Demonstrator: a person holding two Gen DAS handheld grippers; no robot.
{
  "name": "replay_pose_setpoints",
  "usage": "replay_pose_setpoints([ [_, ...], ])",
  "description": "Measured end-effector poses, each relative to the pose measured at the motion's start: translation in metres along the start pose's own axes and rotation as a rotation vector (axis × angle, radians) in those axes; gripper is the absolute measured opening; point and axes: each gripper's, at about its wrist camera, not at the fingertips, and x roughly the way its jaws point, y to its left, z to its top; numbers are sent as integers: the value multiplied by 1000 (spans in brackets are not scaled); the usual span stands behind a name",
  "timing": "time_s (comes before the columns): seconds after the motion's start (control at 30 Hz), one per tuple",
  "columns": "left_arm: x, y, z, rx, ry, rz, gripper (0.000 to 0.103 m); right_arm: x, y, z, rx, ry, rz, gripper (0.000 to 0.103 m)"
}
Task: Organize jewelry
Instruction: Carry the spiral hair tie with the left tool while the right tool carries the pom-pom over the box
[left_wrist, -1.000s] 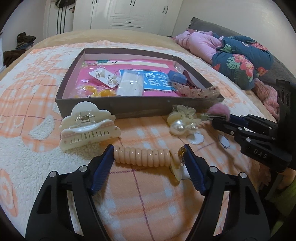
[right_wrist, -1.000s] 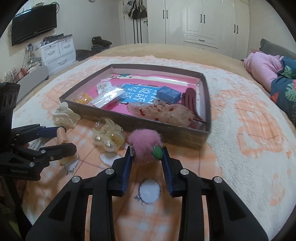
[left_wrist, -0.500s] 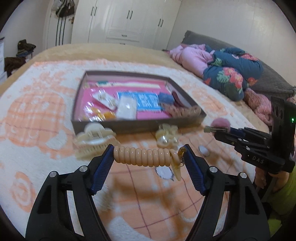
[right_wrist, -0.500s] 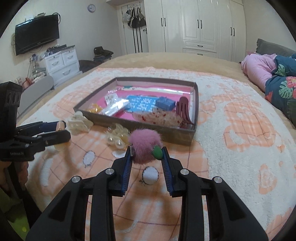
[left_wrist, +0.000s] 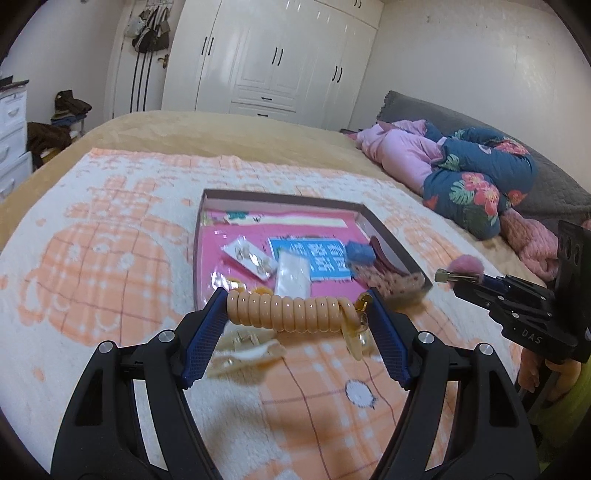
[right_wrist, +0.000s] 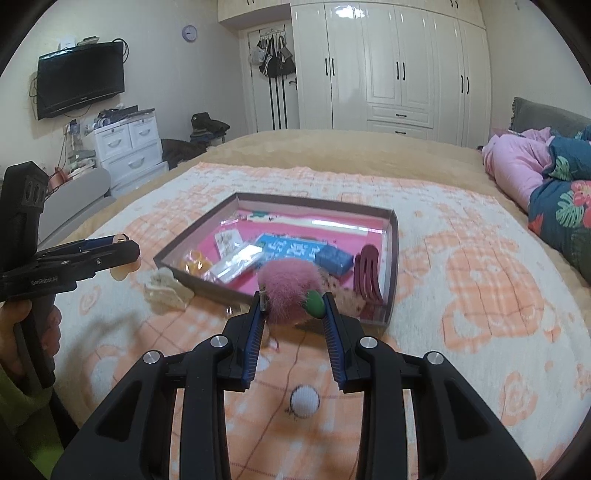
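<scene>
My left gripper (left_wrist: 297, 301) is shut on a peach coil hair tie (left_wrist: 288, 312) with a gold charm, held in the air above the blanket near the box's front edge. My right gripper (right_wrist: 293, 301) is shut on a pink pom-pom clip (right_wrist: 290, 286) with a green end, also lifted, just before the box. The shallow brown box (left_wrist: 280, 199) with a pink floor holds earring cards, a blue card, a small blue box, a dark red comb (right_wrist: 365, 266) and yellow pieces. A cream claw clip (left_wrist: 245, 352) lies on the blanket in front of the box.
The box rests on an orange and white blanket (right_wrist: 480, 280) on a bed. Folded pink and floral bedding (left_wrist: 461, 173) lies at the right. Each gripper shows in the other's view: the right gripper (left_wrist: 517, 306) and the left gripper (right_wrist: 74, 258). White wardrobes stand behind.
Both grippers have risen and drawn back from the blanket with their items. The box and the claw clip now look smaller and lower. The pearl bow clip is hidden now.
</scene>
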Motion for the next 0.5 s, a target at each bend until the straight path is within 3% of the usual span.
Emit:
replay_pose_setpoints([
  [0.23, 12, 0, 19, 10, -24, 1, 66, 9, 0, 18, -13, -37, -10, 30],
  [0.5, 44, 3, 31, 4, 9, -5, 66, 38, -14, 27, 6, -15, -60, 30],
])
